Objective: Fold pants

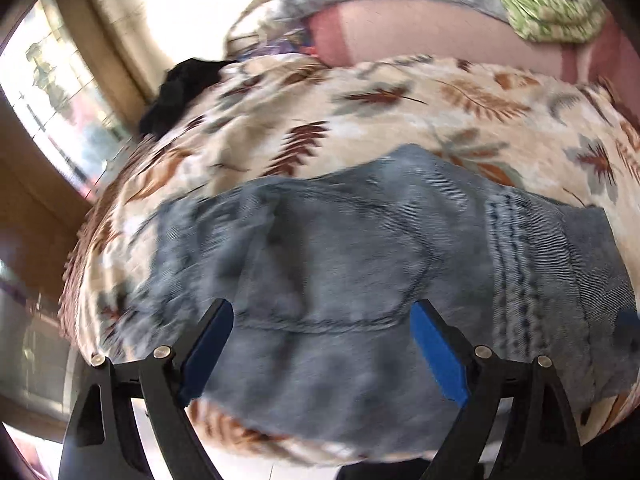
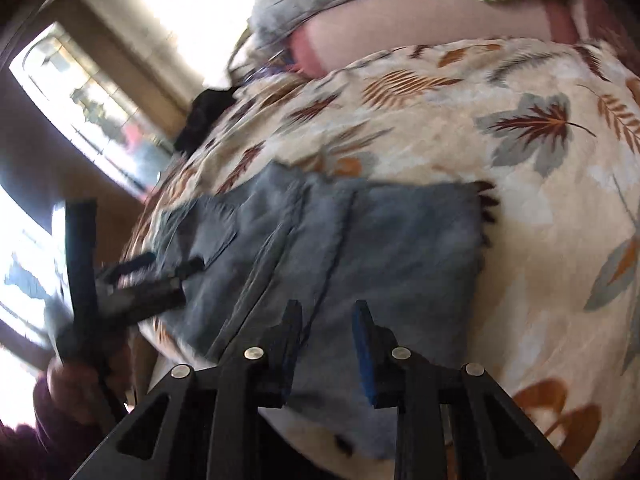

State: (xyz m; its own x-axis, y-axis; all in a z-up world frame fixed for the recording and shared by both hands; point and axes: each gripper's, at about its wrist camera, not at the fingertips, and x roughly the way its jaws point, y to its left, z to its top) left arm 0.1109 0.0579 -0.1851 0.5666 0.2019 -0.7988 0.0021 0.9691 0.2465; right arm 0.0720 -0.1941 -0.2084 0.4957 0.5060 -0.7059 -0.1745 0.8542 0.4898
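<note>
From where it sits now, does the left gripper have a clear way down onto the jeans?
Probably yes. The left gripper stands wide open right over the folded jeans, and nothing lies between its fingers and the denim on the leaf-print bedspread.

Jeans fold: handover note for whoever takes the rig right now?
Left gripper: open wide, over the jeans, nothing held.
Right gripper: jaws narrowly apart over the jeans' near edge; no cloth visibly pinched.
Jeans lie on the leaf-print bedspread, already folded into a compact block; frames are blurred, so the layer count is unclear.
Left: probably one more fold or a tidy-up; check the edges first.
</note>
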